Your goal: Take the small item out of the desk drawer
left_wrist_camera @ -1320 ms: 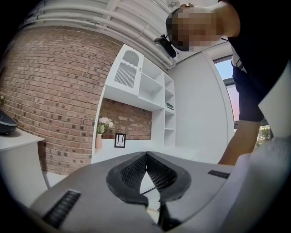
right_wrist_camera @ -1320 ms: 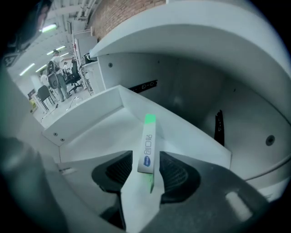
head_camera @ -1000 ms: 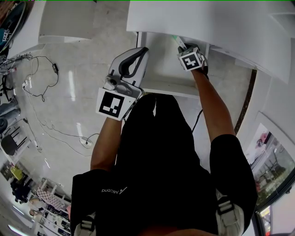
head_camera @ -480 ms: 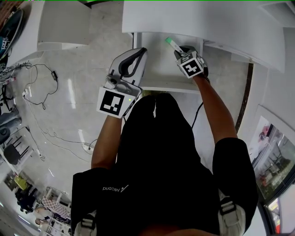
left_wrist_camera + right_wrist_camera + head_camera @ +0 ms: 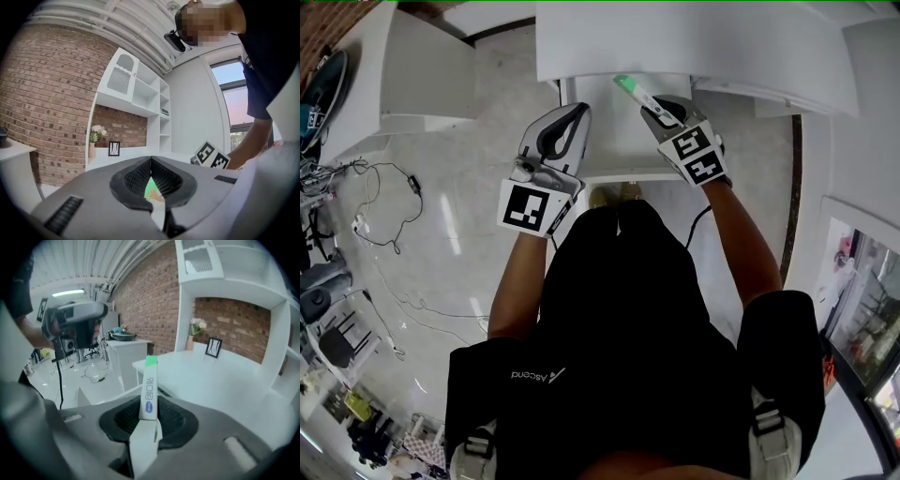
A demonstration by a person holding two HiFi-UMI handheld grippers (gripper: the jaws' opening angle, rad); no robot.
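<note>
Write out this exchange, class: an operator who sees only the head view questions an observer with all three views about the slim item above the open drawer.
Operator: Is that slim item properly gripped?
Observer: Yes. In the right gripper view, the right gripper is shut on the white packet, whose green end points away from the jaws.
Operator: Does it carry any marking?
Observer: Yes, a blue oval close to the jaws, with grey print running beyond it towards the green end.
</note>
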